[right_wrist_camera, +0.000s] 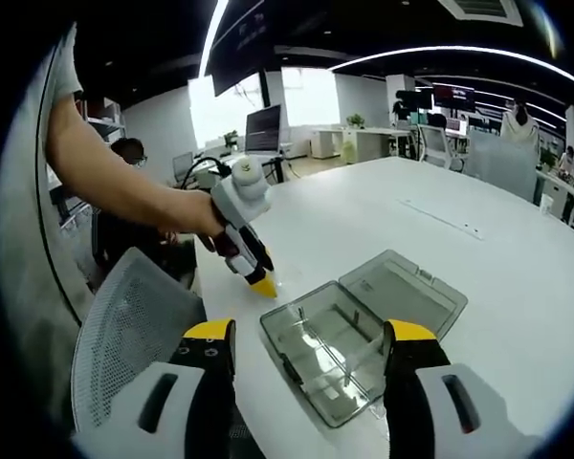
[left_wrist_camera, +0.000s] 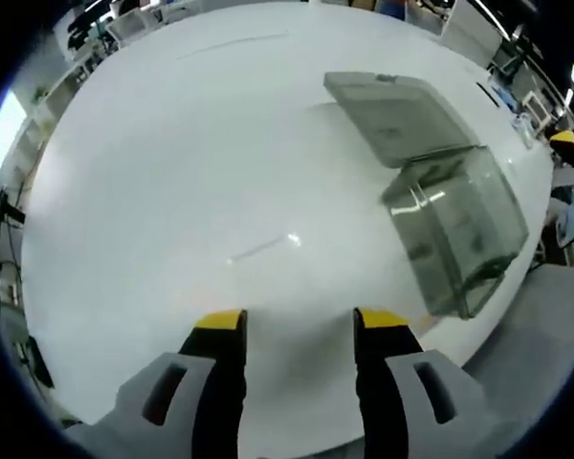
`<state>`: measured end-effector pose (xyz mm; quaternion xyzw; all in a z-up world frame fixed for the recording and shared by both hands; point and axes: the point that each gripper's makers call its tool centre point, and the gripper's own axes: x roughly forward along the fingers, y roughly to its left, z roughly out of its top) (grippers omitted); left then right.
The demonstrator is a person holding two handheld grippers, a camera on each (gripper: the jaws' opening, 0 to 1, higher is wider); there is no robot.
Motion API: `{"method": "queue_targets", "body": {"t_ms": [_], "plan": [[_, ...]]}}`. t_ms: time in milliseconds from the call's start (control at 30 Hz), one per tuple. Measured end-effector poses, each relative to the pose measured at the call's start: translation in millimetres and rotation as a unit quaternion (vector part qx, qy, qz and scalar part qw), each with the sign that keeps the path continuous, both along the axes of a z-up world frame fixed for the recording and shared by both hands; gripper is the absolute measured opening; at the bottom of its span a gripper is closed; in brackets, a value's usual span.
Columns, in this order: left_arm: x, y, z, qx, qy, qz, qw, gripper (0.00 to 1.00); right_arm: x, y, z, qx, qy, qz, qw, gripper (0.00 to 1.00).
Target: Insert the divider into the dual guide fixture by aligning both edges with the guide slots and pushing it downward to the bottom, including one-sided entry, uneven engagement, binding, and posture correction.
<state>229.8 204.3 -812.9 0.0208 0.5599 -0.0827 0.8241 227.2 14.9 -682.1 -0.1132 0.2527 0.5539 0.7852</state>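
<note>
Your task looks barely begun, as far as these views show. The clear, grey-tinted plastic box with its hinged lid thrown open (right_wrist_camera: 359, 335) sits on the broad white desk (right_wrist_camera: 517, 287) near its edge, and this box appears to be the dual guide fixture. In the right gripper view a thin clear upright piece rises inside its tray, but you cannot tell whether that is the divider or a part of the box, nor whether it sits in any slot. In the left gripper view the same box (left_wrist_camera: 440, 206) lies to the right and a little beyond your left hand-held gripper (left_wrist_camera: 298, 327), well apart from its yellow-tipped jaws, which stand spread with nothing between them over bare desk. Your right hand-held gripper (right_wrist_camera: 306, 337) hangs above the box with its jaws likewise spread and empty; the tray shows between them but below, not touched. The left hand-held gripper also shows there, just left of the box with its tip pointing down at the desk. A grey mesh chair back (right_wrist_camera: 124, 325) stands near left. So neither jaw pair grips a divider; picking it up, aligning both edges and pushing down all seem left to do.
</note>
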Motion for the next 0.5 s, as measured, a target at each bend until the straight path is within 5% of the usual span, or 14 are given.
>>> {"method": "queue_targets", "body": {"t_ms": [500], "plan": [[4.3,2.3,-1.8,0.034,-0.006,-0.006,0.9994,0.39,3.0,-1.8,0.5,-0.002,-0.001,-0.002,1.0000,0.59]]}}
